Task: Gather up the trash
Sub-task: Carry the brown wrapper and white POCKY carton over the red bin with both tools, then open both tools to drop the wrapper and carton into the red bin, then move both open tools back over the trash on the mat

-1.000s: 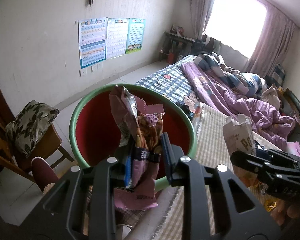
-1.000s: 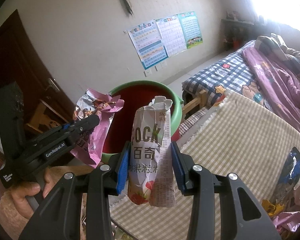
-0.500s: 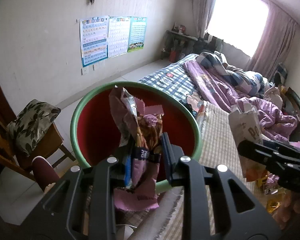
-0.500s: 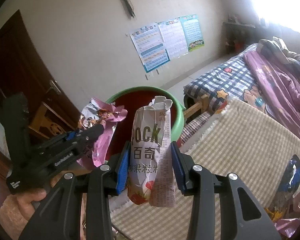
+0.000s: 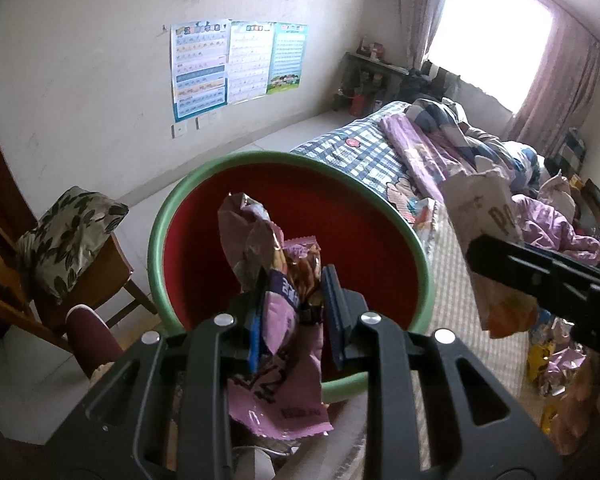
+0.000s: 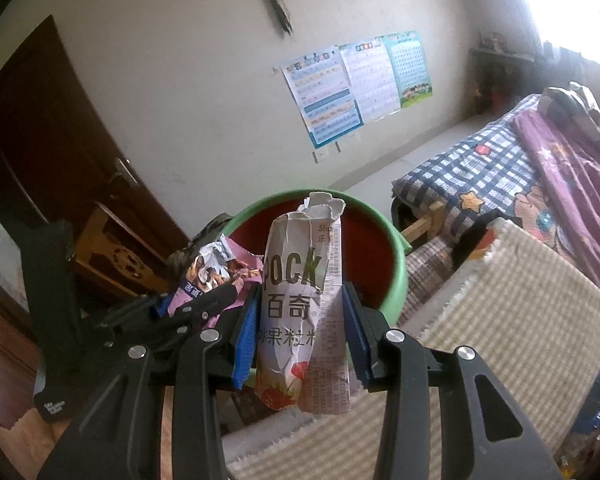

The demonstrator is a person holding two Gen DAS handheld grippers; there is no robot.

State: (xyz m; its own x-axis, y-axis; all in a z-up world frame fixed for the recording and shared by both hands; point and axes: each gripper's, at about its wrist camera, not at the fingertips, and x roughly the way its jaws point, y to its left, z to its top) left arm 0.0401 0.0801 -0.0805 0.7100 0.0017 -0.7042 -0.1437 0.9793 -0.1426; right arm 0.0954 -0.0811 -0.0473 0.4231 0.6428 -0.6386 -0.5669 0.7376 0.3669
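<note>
My left gripper (image 5: 294,320) is shut on a crumpled pink snack wrapper (image 5: 284,280), held upright over the near rim of a red bin with a green rim (image 5: 236,160). My right gripper (image 6: 300,328) is shut on a white Pocky wrapper (image 6: 304,304), standing upright just before the same bin (image 6: 396,280). In the left wrist view the Pocky wrapper (image 5: 484,216) hangs at the right, in the right gripper's black jaws. In the right wrist view the pink wrapper (image 6: 216,268) shows at the left, with the left gripper (image 6: 188,308) shut on it.
A checked cloth (image 6: 520,340) covers the table at the right, with several more wrappers (image 5: 548,360) on it. A wooden chair with a leaf-print cushion (image 5: 64,232) stands left of the bin. A bed with purple bedding (image 5: 440,148) lies behind.
Both grippers have moved closer to the bin, which now looks larger. The right gripper with the Pocky wrapper has shifted left, nearer the left gripper. Both grips are unchanged.
</note>
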